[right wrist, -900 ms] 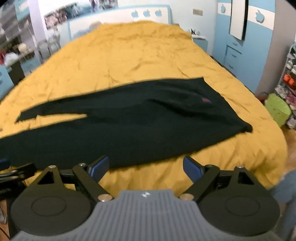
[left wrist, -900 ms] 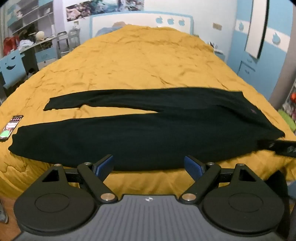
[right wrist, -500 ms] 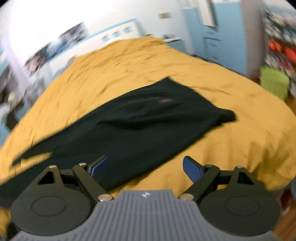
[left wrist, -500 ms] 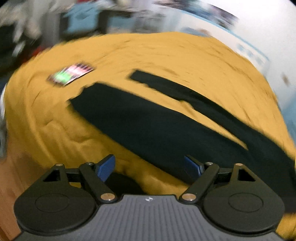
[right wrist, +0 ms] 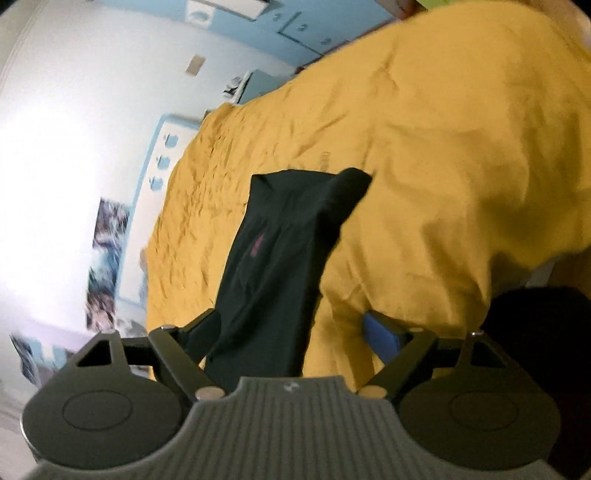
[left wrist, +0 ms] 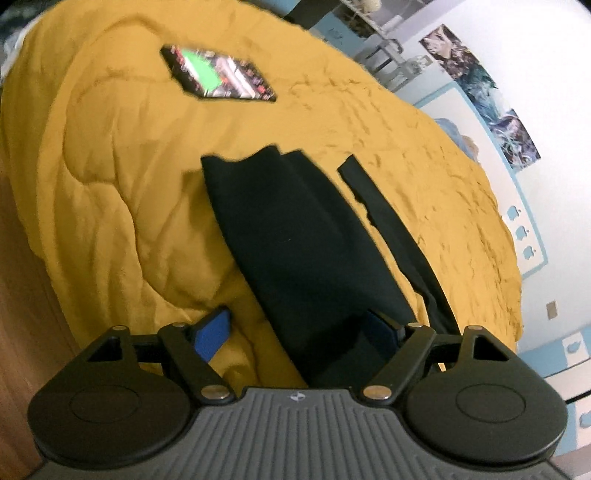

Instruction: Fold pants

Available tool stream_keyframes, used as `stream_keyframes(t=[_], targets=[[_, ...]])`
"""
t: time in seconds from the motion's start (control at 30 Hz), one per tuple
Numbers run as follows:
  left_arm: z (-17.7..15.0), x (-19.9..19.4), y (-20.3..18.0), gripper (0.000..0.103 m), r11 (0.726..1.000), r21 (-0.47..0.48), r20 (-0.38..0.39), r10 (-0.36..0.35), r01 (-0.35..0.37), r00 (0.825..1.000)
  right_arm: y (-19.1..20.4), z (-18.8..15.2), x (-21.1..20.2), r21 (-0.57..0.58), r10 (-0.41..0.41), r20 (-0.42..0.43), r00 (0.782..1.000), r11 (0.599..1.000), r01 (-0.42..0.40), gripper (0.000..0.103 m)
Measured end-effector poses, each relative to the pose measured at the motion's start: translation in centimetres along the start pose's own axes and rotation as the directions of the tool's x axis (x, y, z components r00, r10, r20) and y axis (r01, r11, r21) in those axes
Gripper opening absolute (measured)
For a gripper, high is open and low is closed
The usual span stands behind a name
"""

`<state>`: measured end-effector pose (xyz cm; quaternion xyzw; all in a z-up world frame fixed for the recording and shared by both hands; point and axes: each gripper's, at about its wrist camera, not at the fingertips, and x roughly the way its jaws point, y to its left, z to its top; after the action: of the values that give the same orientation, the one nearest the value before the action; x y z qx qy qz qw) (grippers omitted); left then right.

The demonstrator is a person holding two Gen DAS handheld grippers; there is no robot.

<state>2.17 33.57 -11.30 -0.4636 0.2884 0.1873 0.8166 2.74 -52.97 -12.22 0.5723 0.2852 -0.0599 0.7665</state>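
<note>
Black pants (left wrist: 295,240) lie flat on a yellow bedspread (left wrist: 129,184). In the left wrist view the near leg's hem end points away, and the second, narrower leg (left wrist: 388,221) lies to its right. My left gripper (left wrist: 299,332) is open and empty, low over the near leg. In the right wrist view the waist end of the pants (right wrist: 288,229) shows, with a small red mark on it. My right gripper (right wrist: 295,332) is open and empty, low over the pants' near edge.
A phone (left wrist: 218,75) with a lit screen lies on the bedspread beyond the leg hems. A wood floor (left wrist: 14,314) runs along the bed's left side. A white wall (right wrist: 74,110) and blue cabinets (right wrist: 295,33) stand beyond the bed.
Both grippers have swung outward and tilted: the left one toward the leg ends, the right one toward the waist end. Both have come closer to the pants. Both stay open.
</note>
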Motion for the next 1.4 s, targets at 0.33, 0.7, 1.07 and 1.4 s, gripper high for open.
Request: stream_keyframes(t=[0.33, 0.7, 1.07, 1.4], targets=[[-1.1, 0.0, -0.1, 0.079, 0.994, -0.110, 0.060, 0.000, 0.007, 0.998, 1.3, -0.1, -0.4, -0.069, -0.030, 0.079, 0.996, 0.997, 0.036, 0.048], [-1.6, -0.9, -0.5, 0.054, 0.992, -0.122, 0.094, -0.022, 0.033, 0.995, 1.5, 1.6, 1.3, -0.084, -0.076, 0.166, 0.983, 0.992, 0.090, 0.047], [-0.2, -0.3, -1.2, 0.007, 0.996, -0.093, 0.057, 0.012, -0.007, 0.998, 2.3, 3.0, 2.6, -0.163, -0.057, 0.115, 0.992, 0.984, 0.075, 0.000], [2.3, -1.6, -4.8, 0.002, 0.993, -0.092, 0.079, -0.064, 0.071, 0.995, 5.0, 4.7, 2.4, -0.137, 0.049, 0.089, 0.995, 0.990, -0.037, 0.000]])
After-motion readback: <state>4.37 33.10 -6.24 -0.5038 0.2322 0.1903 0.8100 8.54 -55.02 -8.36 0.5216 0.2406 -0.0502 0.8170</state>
